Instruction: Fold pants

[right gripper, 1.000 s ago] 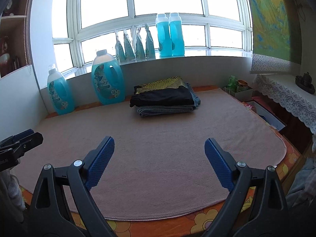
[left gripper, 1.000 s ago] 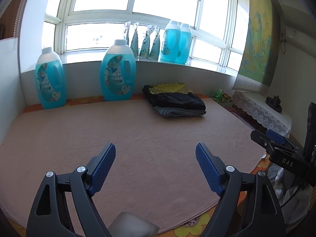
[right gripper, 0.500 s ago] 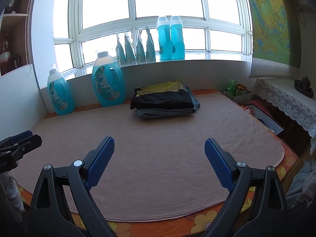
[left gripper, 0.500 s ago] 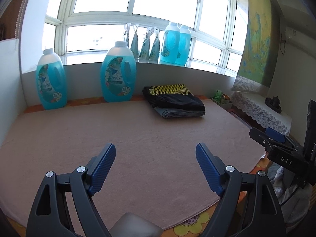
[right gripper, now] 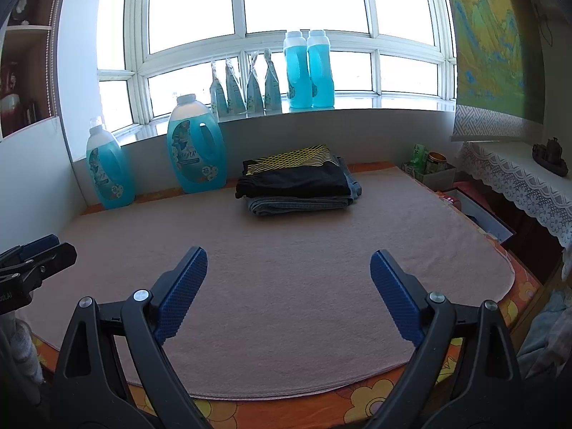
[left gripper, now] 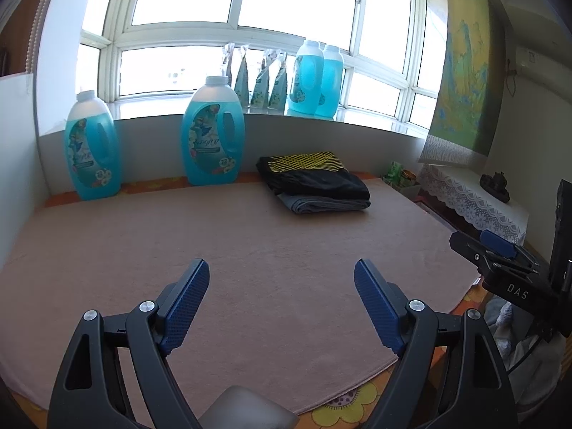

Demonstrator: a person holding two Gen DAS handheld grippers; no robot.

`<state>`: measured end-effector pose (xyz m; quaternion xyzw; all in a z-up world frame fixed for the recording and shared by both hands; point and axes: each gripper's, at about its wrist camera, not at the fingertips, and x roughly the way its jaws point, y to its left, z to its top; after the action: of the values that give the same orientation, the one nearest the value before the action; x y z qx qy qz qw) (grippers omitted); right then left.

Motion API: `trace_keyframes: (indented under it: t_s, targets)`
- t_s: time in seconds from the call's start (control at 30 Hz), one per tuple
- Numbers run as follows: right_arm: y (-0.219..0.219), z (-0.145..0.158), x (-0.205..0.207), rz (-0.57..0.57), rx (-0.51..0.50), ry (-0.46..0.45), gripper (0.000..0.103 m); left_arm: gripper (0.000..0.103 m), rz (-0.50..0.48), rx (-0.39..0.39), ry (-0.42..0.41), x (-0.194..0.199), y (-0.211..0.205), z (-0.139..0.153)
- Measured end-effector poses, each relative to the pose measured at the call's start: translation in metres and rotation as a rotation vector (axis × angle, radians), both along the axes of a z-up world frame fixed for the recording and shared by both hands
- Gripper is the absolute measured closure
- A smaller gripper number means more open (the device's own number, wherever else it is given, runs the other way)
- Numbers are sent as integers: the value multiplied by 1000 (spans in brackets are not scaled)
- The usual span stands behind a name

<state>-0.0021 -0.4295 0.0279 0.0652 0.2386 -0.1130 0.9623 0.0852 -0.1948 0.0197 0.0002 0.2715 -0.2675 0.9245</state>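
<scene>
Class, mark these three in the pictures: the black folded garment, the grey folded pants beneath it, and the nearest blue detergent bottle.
black folded garment (right gripper: 296, 178), right wrist view, front fold.
grey folded pants (right gripper: 296, 205), right wrist view, front edge.
blue detergent bottle (left gripper: 212, 139), left wrist view, label.

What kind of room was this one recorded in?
Probably a home's bay-window nook used for laundry: a pink mat by the curved window, blue detergent jugs along the wall, and a folded clothes stack.

My left gripper, black plastic arms, blue dimpled pads, silver screws at the pivots, my right gripper built the same, white DAS lettering on its black body at 3 o'clock in my left view
</scene>
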Motion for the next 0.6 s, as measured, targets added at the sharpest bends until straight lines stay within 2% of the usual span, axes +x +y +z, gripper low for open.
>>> trace_keyframes:
  t_s: [0.6]
  targets:
    - [4,0,-1,2,-3,-1,8,19,3,6,-9,-1,-2,2]
